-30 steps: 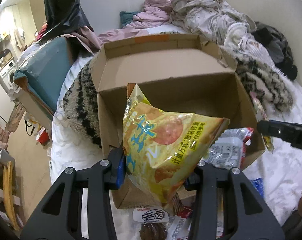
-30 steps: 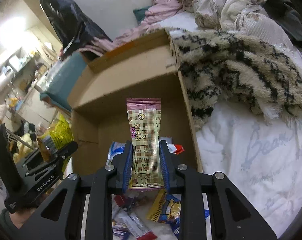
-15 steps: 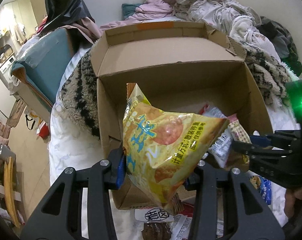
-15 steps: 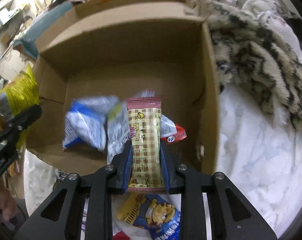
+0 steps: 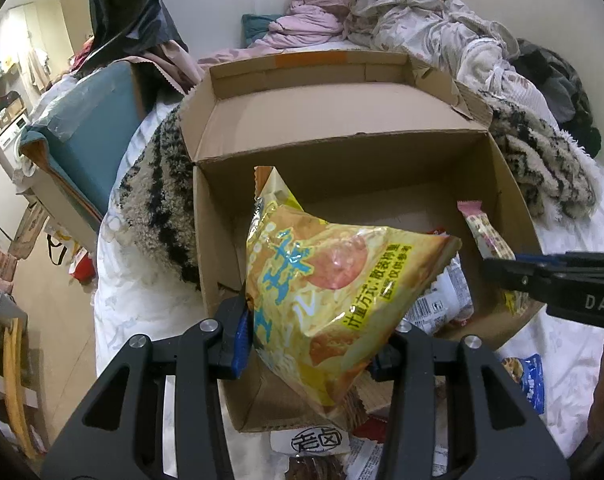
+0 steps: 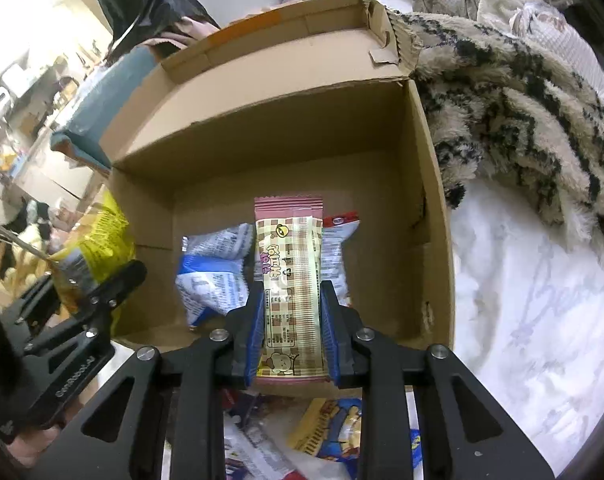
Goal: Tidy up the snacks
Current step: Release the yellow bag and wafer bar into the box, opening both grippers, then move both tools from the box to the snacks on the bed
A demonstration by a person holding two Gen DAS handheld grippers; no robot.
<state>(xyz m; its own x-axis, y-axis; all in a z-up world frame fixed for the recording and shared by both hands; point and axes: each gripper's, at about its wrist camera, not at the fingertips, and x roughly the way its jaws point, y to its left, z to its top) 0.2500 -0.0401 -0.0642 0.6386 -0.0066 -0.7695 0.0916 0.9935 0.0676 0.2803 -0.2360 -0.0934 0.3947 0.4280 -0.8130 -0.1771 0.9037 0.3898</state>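
Left gripper (image 5: pixel 314 340) clamped on yellow bag (image 5: pixel 334 292) above box (image 5: pixel 342 152) edge, right gripper (image 6: pixel 292 332) clamped on pink bar (image 6: pixel 289 280) over box interior, on bed (image 6: pixel 522 300).

The yellow chip bag (image 5: pixel 334 304) is covering much of the cardboard box (image 5: pixel 342 160) floor; the right gripper (image 5: pixel 498 270) is running off the picture's edge; loose packets (image 6: pixel 334 436) are lying half hidden under its fingers.
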